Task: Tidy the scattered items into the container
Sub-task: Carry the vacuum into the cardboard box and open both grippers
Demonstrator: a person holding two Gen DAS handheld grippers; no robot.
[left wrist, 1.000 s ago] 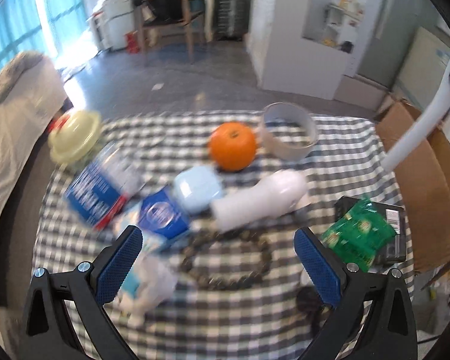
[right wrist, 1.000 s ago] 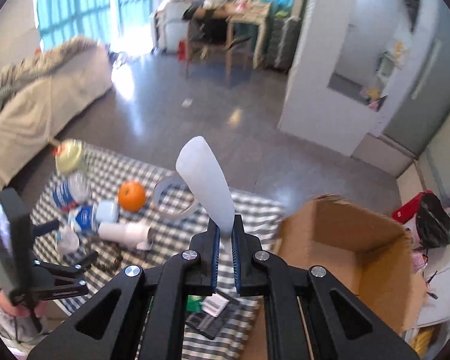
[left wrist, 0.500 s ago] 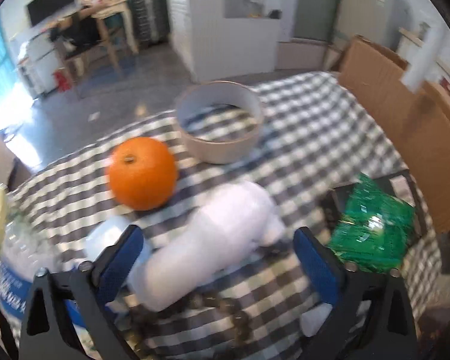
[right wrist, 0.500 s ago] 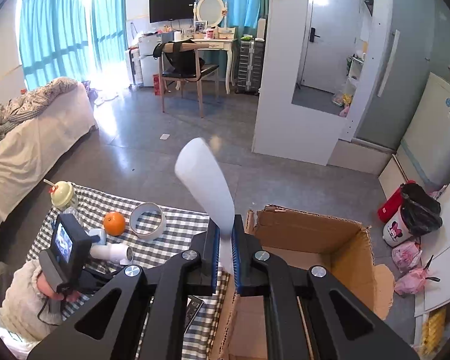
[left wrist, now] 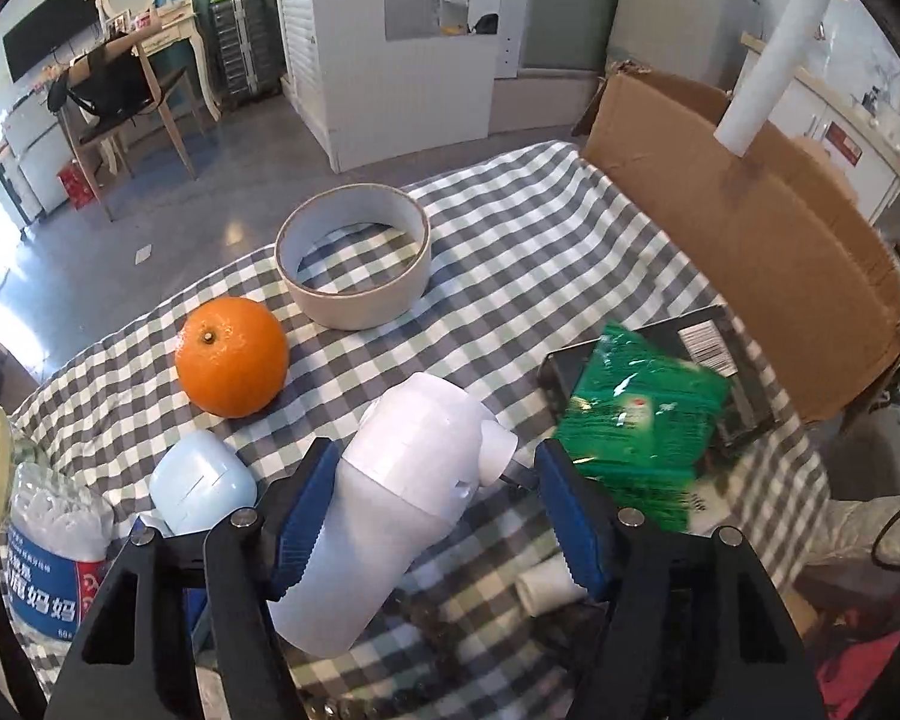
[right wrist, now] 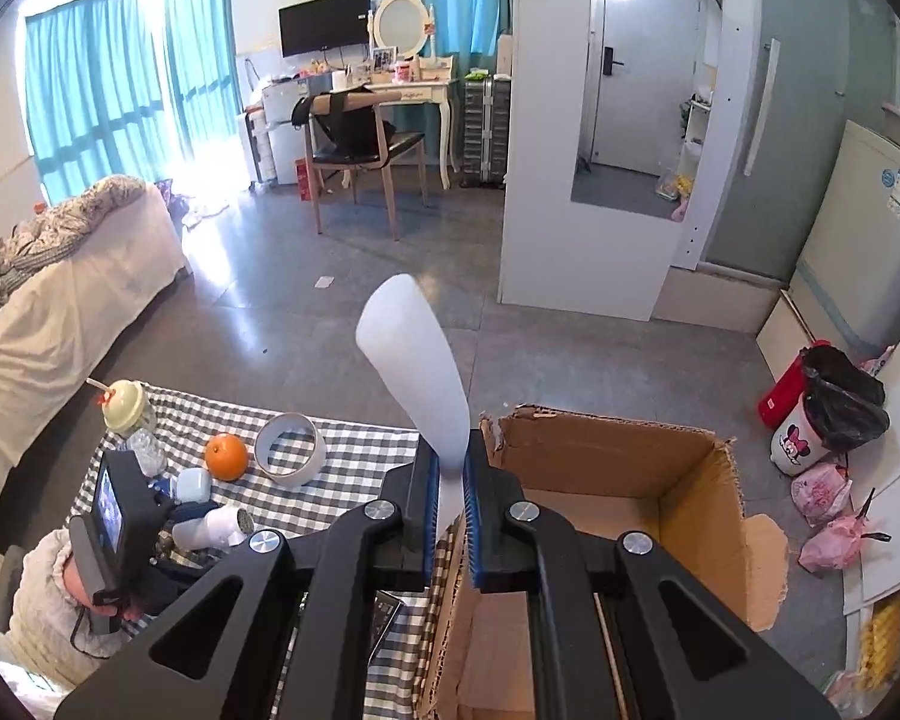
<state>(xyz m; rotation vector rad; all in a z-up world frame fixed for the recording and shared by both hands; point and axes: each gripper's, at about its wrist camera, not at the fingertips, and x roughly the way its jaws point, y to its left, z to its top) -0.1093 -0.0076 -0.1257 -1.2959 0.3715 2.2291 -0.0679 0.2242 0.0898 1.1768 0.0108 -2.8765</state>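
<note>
My left gripper is open, its blue pads on either side of a white bottle lying on the checked tablecloth. The left pad touches or nearly touches the bottle; the right pad stands apart. My right gripper is shut on a white tube, held high over the near edge of the open cardboard box. The tube and box also show in the left wrist view. An orange, a tape roll and a green packet lie on the table.
A pale blue case and a water bottle lie left of the white bottle. The green packet rests on a dark flat box. A bead bracelet lies under the gripper. A bin and bags stand right of the box.
My left gripper has moved forward and down so the white bottle now lies between its pads. My right gripper has lifted the tube higher and toward the cardboard box.
</note>
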